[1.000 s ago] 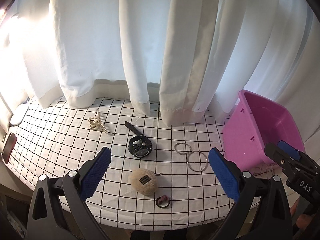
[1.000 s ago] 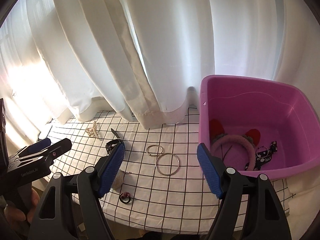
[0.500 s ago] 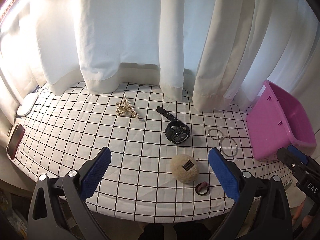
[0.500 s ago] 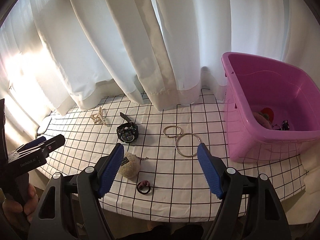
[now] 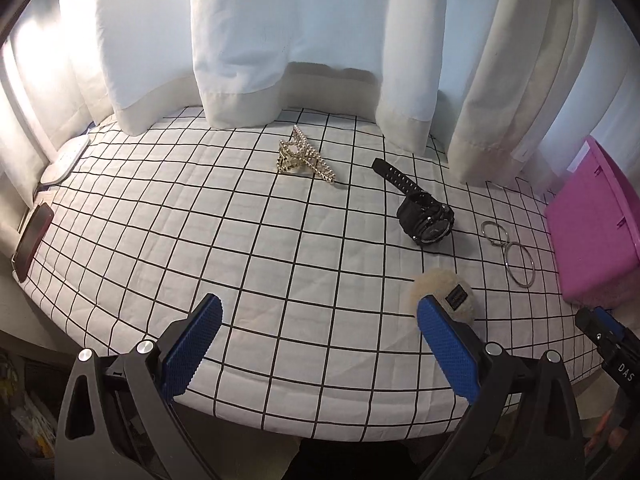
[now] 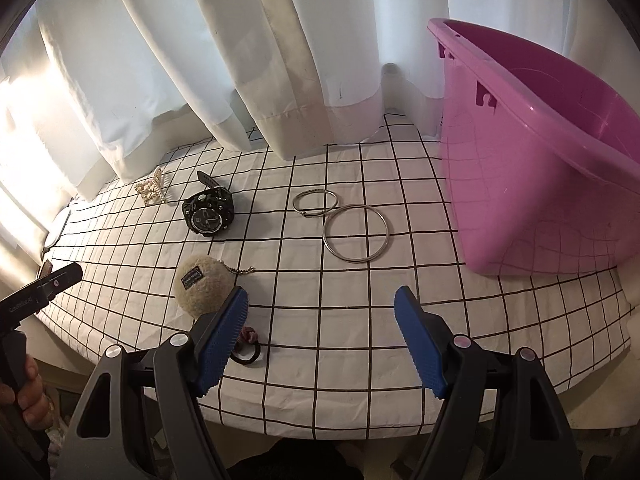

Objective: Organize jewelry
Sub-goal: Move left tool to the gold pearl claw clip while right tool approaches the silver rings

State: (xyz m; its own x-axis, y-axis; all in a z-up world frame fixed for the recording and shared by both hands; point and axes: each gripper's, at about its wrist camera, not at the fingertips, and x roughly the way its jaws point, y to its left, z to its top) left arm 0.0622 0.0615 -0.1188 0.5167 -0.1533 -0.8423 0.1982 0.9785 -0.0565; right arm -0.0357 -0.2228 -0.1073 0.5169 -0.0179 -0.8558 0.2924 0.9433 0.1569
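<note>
Left gripper (image 5: 318,318): jaws wide apart, holding nothing.
Right gripper (image 6: 322,312): jaws wide apart, holding nothing.
Jewelry: watch (image 6: 209,212), two bangles (image 6: 355,232), hair claw (image 5: 303,156), pompom (image 6: 203,284) — all on the gridded cloth (image 5: 200,240), outside the pink bin (image 6: 540,168).
Risk: thin bangles lie flat — pads may slip off them.
View difference: only the right wrist view shows the hair tie (image 6: 247,346).

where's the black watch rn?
The black watch lies on the checked cloth, left of centre in the right wrist view, between the gold hair clip and the small ring.
</note>
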